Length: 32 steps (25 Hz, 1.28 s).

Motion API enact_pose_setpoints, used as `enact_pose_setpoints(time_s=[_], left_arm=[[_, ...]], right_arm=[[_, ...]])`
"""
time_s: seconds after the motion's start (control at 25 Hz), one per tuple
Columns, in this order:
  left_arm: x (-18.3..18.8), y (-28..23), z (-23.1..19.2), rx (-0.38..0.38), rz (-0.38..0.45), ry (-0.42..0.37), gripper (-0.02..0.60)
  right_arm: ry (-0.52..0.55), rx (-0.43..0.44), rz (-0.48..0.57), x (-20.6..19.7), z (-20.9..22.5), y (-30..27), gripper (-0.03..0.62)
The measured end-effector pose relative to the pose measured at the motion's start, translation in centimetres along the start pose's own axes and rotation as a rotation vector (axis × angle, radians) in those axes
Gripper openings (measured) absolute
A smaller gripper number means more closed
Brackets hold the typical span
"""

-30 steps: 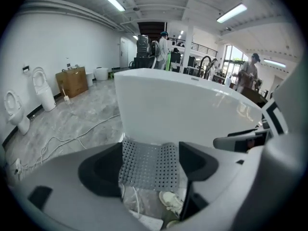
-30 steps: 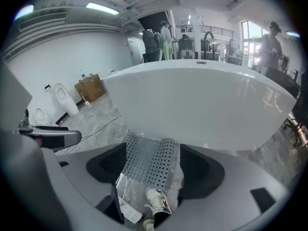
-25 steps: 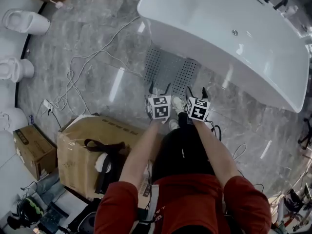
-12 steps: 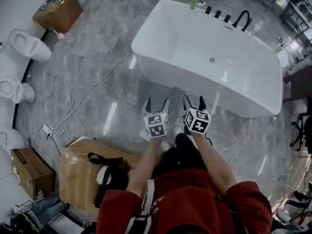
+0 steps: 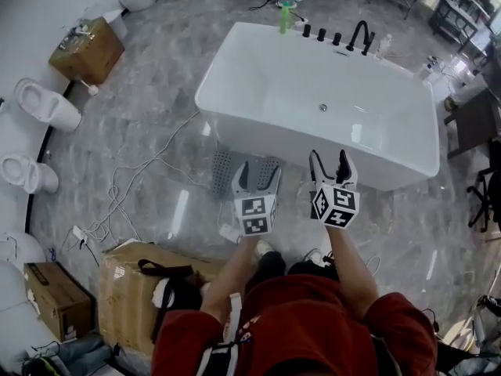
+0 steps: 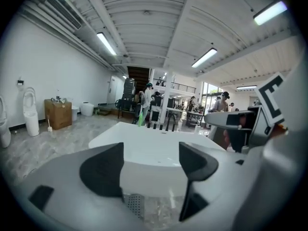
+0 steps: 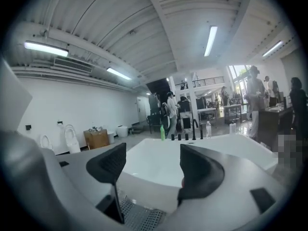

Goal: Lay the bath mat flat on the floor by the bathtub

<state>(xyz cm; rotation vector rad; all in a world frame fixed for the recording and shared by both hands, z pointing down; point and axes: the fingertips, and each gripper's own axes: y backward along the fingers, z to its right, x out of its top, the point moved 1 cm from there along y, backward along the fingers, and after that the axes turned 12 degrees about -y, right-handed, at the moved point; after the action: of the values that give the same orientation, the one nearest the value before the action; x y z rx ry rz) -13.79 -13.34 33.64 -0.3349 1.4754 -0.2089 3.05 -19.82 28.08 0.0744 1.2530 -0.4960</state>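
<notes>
1. Bath mat point(image 5: 225, 171): grey, perforated ends. It lies flat on the floor point(image 5: 156, 116), just beside the bathtub point(image 5: 313, 108), at 12 o'clock from the person's feet.
2. Left claw point(image 5: 257, 171): jaws apart, nothing between them, held above the mat.
3. Right claw point(image 5: 329, 161): jaws apart, empty, at 3 o'clock of the left.
4. Judgement: the mat is likely light, floppy and rubbery rather than slippery. For any adjustment, pinch a corner or short edge. The task appears complete.
</notes>
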Motion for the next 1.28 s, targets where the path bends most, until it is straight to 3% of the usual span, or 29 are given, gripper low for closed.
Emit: enact_pose_setpoints(time_s=[0.36,0.84,1.04,1.28], left_arm=[[8.5,-0.8,12.3,-0.079,0.122,-0.062,0.347],[17.3,-0.8,31.5,-0.217,0.285,-0.172,0.347],[19.2,-0.2,34.9,-0.274,0.325,-0.207,0.347],[20.5,0.0,35.3,-0.326,0.342,-0.238,0.345]], right_arm=[[0.062,-0.007,0.159,9.6,8.9,7.4,0.339],[0.112,-0.048,0.285,18.0,21.1,17.7,0.339],[0.102,-0.068,0.312,19.5,23.0,19.6,0.339],[0.126,-0.088,0.316,19.4,21.6,19.8,0.339]])
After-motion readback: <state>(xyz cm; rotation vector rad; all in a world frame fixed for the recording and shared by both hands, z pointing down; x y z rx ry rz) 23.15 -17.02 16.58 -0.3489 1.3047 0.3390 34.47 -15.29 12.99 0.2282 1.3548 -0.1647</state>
